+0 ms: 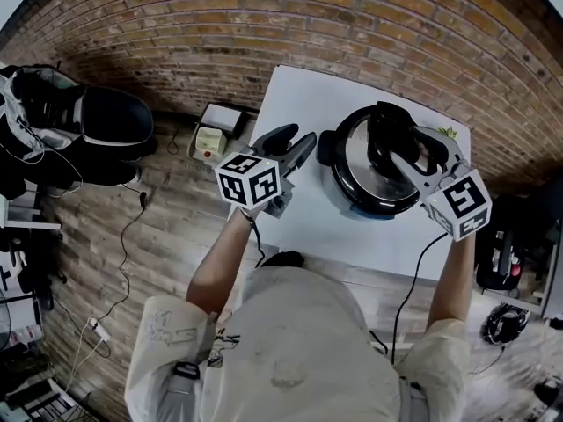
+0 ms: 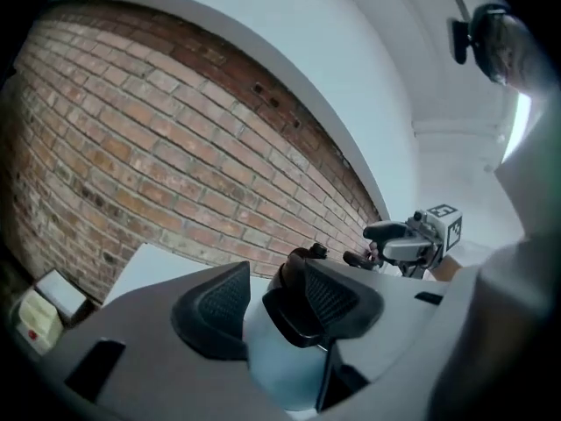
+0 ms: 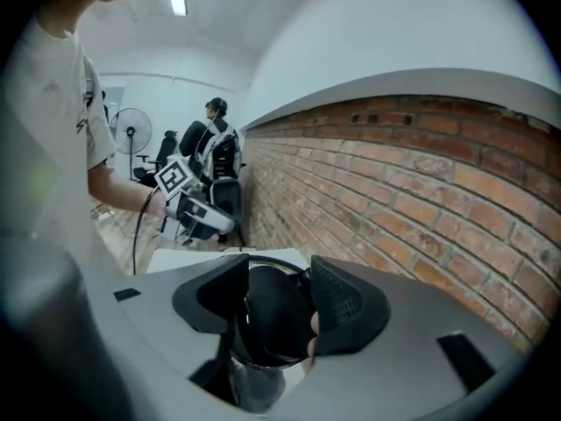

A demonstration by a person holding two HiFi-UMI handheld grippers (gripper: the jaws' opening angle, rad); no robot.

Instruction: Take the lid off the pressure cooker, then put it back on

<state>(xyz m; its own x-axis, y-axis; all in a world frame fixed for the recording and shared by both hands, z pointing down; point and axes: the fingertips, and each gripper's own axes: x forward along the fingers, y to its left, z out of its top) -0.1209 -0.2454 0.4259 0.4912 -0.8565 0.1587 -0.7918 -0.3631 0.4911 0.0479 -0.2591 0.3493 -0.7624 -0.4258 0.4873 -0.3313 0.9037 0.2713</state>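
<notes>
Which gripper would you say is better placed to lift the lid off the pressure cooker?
Right. The right gripper has its jaws closed on the lid handle atop the pressure cooker; the left gripper stands open beside the cooker, holding nothing.

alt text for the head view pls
Seen from above, a person holds two grippers over a pressure cooker on a white table by a brick wall. The jaws of the right gripper sit around the black handle on the lid; the left gripper, jaws apart, is just left of the cooker.
</notes>
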